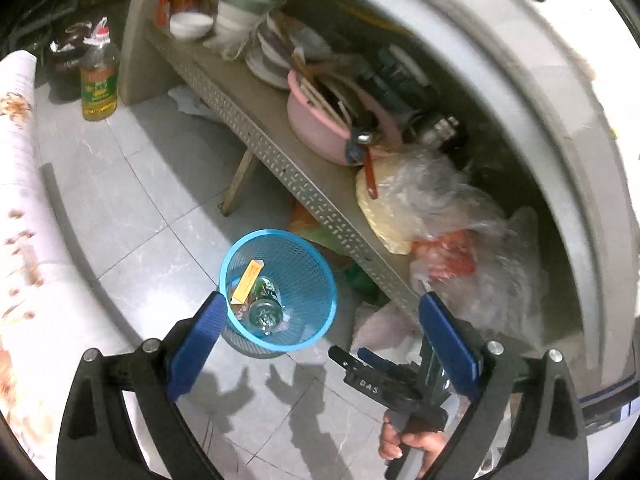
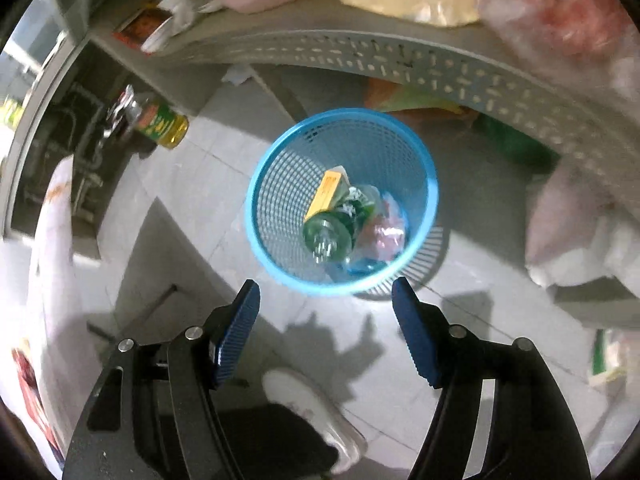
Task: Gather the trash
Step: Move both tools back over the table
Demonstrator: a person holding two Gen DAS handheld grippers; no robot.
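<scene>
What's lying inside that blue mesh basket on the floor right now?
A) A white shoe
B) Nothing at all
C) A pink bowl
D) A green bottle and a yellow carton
D: the blue mesh basket holds a green bottle and a yellow carton, with some crumpled plastic beside them.

I am in a home kitchen. A low perforated shelf (image 1: 256,136) carries stacked bowls (image 1: 236,12), plates and a pink basin (image 1: 316,120) stuffed with chopsticks. Plastic bags (image 1: 448,216) of food crowd the shelf's near end. A cooking-oil bottle (image 1: 100,80) stands on the grey tiled floor (image 1: 132,200), and a blue mesh wastebasket (image 2: 280,200) stands just off the shelf's front edge.
</scene>
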